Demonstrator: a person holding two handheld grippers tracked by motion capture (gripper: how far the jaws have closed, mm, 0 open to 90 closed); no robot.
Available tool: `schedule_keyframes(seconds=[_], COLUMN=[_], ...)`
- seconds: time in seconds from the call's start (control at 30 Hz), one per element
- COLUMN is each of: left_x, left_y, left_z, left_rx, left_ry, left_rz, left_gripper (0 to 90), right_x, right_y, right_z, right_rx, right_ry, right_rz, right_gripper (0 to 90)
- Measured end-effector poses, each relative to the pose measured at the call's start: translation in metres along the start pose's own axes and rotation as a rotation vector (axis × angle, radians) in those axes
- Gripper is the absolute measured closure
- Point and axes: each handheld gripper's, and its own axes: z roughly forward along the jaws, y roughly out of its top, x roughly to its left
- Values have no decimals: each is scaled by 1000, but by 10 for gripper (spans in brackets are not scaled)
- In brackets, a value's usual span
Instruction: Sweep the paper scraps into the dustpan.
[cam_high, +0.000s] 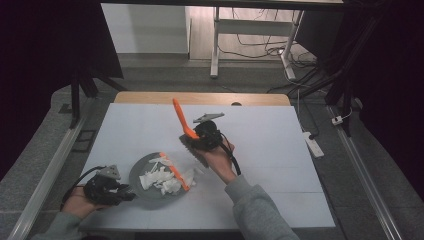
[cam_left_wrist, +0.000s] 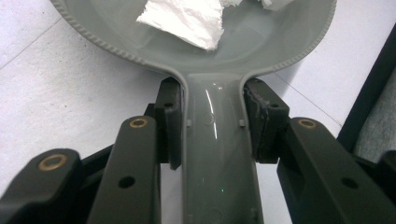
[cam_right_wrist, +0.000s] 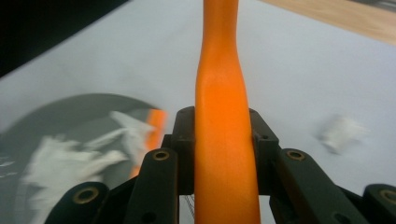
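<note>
A grey dustpan (cam_high: 145, 172) lies on the white table at the front left, with torn white paper scraps (cam_high: 161, 181) piled in it and an orange strip (cam_high: 176, 174) along its right edge. My left gripper (cam_high: 126, 195) is shut on the dustpan's handle (cam_left_wrist: 219, 163), the pads pressing both its sides. The pan's bowl (cam_left_wrist: 243, 42) with a paper scrap (cam_left_wrist: 187, 21) lies just ahead of the jaws. My right gripper (cam_high: 195, 137) hovers over the table's middle, shut on an orange brush handle (cam_right_wrist: 223, 140) that points up and away (cam_high: 179, 112). The brush's grey head (cam_high: 192, 149) hangs beneath the hand.
One loose paper scrap (cam_right_wrist: 341, 133) lies on the white table top (cam_high: 270, 150) beside the pan. A wooden strip (cam_high: 200, 98) edges the far side. Beyond it are a desk frame (cam_high: 216, 45) and floor cables; a power strip (cam_high: 314, 145) lies on the right.
</note>
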Motion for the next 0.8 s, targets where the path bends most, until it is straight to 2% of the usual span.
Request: schedule_keyframes(seconds=[0.1, 0.27, 0.4, 0.53, 0.67, 0.77, 0.8], left_x=[0, -1, -2, -4, -4, -4, -4], left_y=[0, 0, 2, 4, 5, 5, 5], left_z=[0, 1, 3, 5, 6, 6, 6], left_rx=[1, -1, 2, 10, 8, 6, 4], left_ry=[-1, -3, -6, -7, -9, -7, -7], left_rz=[1, 0, 7, 17, 15, 14, 11], left_gripper=[615, 615, 615, 615, 615, 615, 615], right_x=[-15, -35, -41, -47, -44, -32, -26], right_y=[-2, -9, -12, -17, -20, -21, -21], right_z=[1, 8, 13, 22, 28, 30, 31], right_rx=[14, 68, 91, 137, 164, 170, 171], right_ry=[-56, -134, -161, -190, -172, -134, -107], right_rz=[8, 14, 10, -8, 2, -16, -15], right_gripper=[701, 701, 701, 701, 701, 701, 701])
